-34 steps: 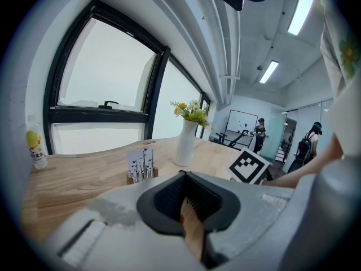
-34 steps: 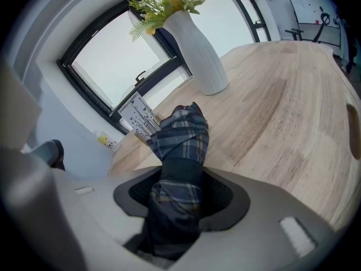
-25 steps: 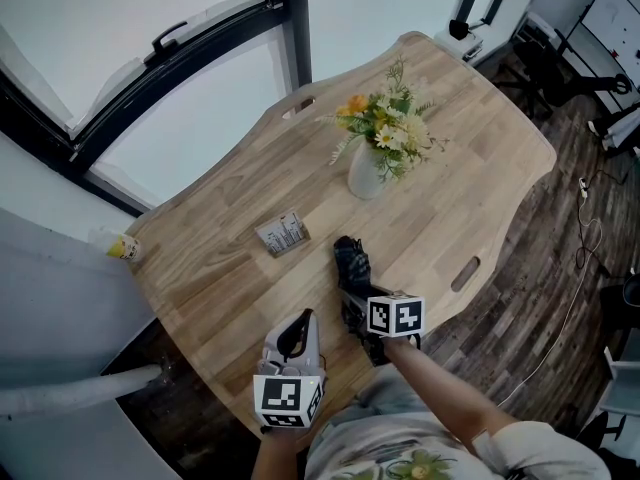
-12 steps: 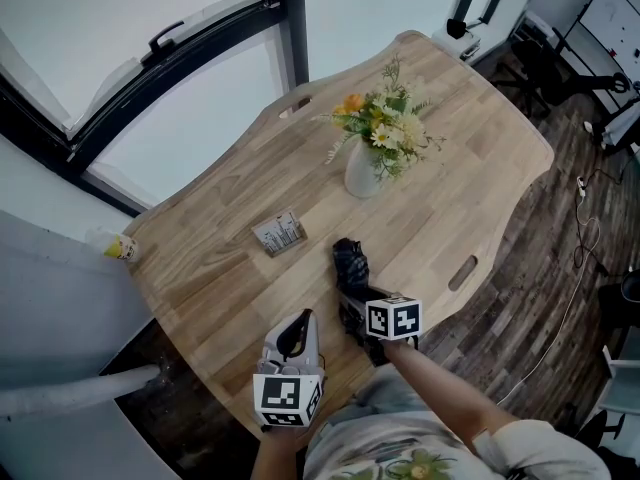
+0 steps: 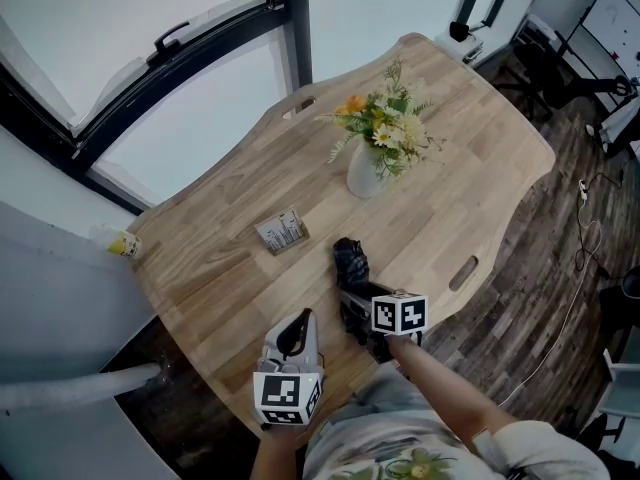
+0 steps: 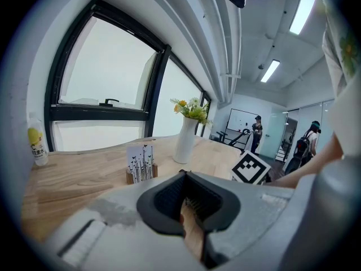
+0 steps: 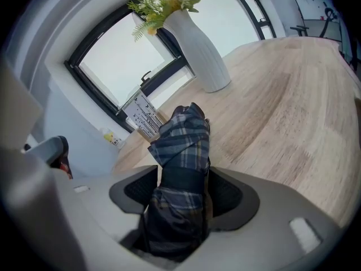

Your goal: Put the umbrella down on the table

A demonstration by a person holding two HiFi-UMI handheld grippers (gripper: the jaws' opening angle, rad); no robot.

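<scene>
The folded dark plaid umbrella [image 5: 350, 261] lies on the wooden table [image 5: 470, 168] near its front edge, tip pointing away toward the vase. My right gripper [image 5: 352, 303] is around its near end. In the right gripper view the umbrella [image 7: 183, 145] runs between the jaws of the right gripper [image 7: 181, 193], which are opening, their pads just off the fabric. My left gripper [image 5: 296, 328] hovers at the table's front edge to the left of the umbrella. Its jaws are together on nothing, as the left gripper view shows [image 6: 189, 208].
A white vase of flowers [image 5: 365, 173] stands mid-table beyond the umbrella. A small card holder [image 5: 281, 234] sits to the left of it. A yellow bottle [image 5: 122, 246] stands at the table's left corner. Windows lie behind, and dark floor to the right.
</scene>
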